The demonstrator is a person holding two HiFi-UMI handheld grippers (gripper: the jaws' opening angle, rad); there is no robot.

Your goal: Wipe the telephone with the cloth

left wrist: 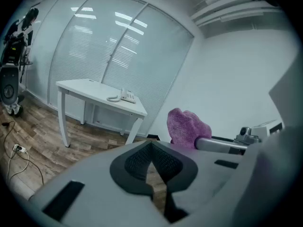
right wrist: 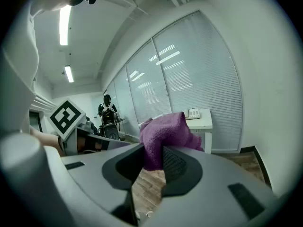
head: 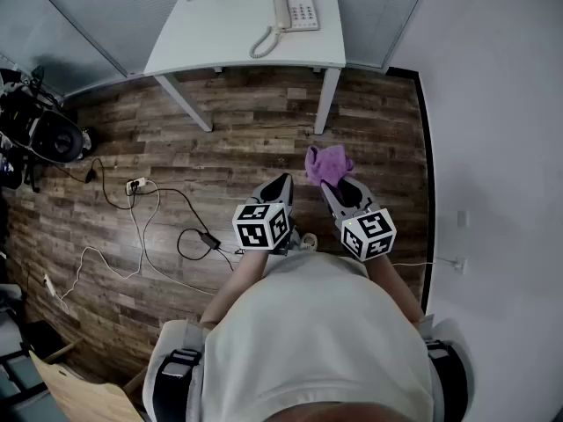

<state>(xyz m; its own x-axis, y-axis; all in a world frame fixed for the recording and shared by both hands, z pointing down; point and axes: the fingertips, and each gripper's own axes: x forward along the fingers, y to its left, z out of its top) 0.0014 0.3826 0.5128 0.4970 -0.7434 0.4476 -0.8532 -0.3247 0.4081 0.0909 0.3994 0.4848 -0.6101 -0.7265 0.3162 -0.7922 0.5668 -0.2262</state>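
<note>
The right claw [right wrist: 151, 159] is clamped on a crumpled purple terry cloth [right wrist: 166, 129], which bunches up above its dark pads. Just beside it, the left claw [left wrist: 152, 161] is closed with nothing between its jaws. Both hang over the brown plank floor [head: 237, 139], well apart from the white rectangular bench [head: 220, 38], where the cream corded telephone [head: 296, 11] lies near the far right corner.
</note>
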